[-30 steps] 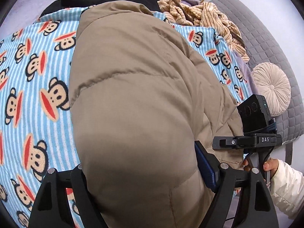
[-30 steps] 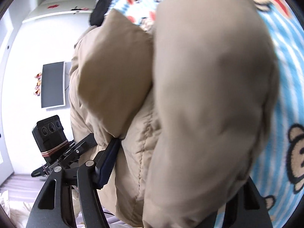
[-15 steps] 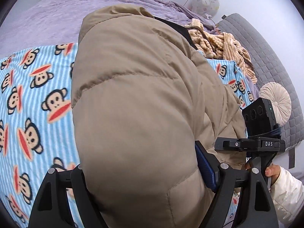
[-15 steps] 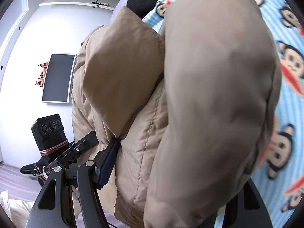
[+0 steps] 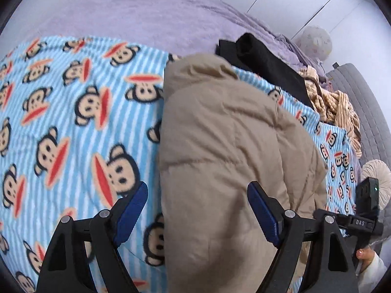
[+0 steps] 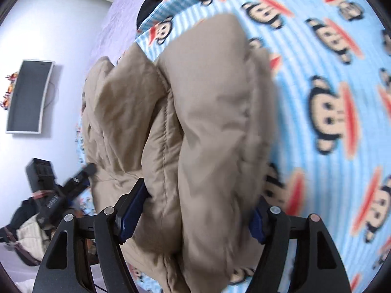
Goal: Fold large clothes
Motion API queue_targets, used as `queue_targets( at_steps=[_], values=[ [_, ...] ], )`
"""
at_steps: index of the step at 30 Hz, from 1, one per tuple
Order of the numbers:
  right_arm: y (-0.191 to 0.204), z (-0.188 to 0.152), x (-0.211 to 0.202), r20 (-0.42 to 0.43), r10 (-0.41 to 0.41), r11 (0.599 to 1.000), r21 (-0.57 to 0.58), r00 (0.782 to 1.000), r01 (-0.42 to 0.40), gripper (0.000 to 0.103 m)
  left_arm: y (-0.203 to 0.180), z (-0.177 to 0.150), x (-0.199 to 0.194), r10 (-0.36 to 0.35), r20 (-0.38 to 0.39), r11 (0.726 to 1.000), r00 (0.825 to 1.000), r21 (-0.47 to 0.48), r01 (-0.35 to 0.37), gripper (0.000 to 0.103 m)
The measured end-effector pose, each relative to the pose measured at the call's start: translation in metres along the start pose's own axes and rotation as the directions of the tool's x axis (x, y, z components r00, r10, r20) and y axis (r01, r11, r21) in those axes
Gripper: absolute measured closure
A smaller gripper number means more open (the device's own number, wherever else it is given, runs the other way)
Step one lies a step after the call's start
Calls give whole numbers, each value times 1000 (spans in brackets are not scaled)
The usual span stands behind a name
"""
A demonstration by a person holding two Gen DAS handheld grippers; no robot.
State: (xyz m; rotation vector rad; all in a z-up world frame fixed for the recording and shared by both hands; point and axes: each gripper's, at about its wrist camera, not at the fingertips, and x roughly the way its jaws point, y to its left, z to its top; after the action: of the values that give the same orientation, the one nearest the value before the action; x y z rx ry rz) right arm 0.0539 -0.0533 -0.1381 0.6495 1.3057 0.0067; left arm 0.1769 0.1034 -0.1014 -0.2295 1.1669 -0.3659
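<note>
A tan puffer jacket [image 5: 220,151] lies folded into a thick bundle on a blue striped monkey-print blanket [image 5: 73,122]. My left gripper [image 5: 198,202] is open: its left blue pad [image 5: 132,210] stands clear over the blanket and the right pad [image 5: 262,214] rests against the jacket. In the right wrist view the jacket [image 6: 195,134] fills the middle, and my right gripper [image 6: 195,212] has both blue pads pressed into the thick jacket edge between them. The right gripper's body also shows in the left wrist view [image 5: 364,210], at the lower right.
A black garment [image 5: 264,61] and a striped beige garment [image 5: 334,105] lie at the blanket's far side on a purple bedspread [image 5: 146,14]. A grey quilted headboard [image 5: 366,112] and a round cream cushion [image 5: 377,173] are at the right. A wall screen [image 6: 29,95] hangs beyond the bed.
My left gripper has opened and let go of the jacket, which has dropped onto the blanket. The right gripper has lowered with the jacket still between its pads.
</note>
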Motion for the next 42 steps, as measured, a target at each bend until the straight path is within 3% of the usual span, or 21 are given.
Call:
queue_targets(
  at_steps=[3,5,7,8,9,11,16,19,22,28,35,38,42],
  values=[
    [-5,-5,-40,90,-71,998,6,993,70,27,-6,28,0,52,52,998,997,41,-55,18],
    [-6,-15,-62,124,-18,1000,-12,992,20,27,-13,39,13,58,44,996,997,59,-60,18],
    [17,-31,-66,116,44,996,-77,992,-36,30,-27,45,34,21,4,998,1000,55,-21,18],
    [20,-30,-68,100,56,992,-114,993,-45,40,-37,43,43,12,-17,998,1000,57,-11,18],
    [34,-37,-63,80,54,987,-153,995,-41,52,-50,41,52,50,-17,996,999,80,-49,18],
    [52,-48,-50,52,8,976,-219,999,3,63,-70,36,68,124,-9,983,992,138,-121,18],
    [35,-66,-4,-8,-169,956,-243,986,162,68,-100,21,79,196,7,957,981,219,-192,17],
    [-2,-74,17,-56,-156,978,-147,986,147,73,-100,16,68,191,9,951,982,245,-187,17],
    [-21,-79,24,-71,-97,994,-49,993,94,72,-93,3,43,180,19,948,983,265,-179,17],
    [-18,-91,15,-74,-108,991,-84,991,101,72,-61,-45,-8,175,18,958,984,227,-175,17],
    [-1,-85,20,-90,-143,987,-83,986,136,69,-42,-101,-15,220,-103,960,970,199,-197,17],
    [9,-88,15,-98,-159,985,-86,982,151,68,-43,-109,-20,229,-114,958,967,201,-203,17],
    [23,-93,9,-98,-183,981,-88,978,175,57,-43,-111,-24,224,-136,961,965,196,-196,17]
  ],
)
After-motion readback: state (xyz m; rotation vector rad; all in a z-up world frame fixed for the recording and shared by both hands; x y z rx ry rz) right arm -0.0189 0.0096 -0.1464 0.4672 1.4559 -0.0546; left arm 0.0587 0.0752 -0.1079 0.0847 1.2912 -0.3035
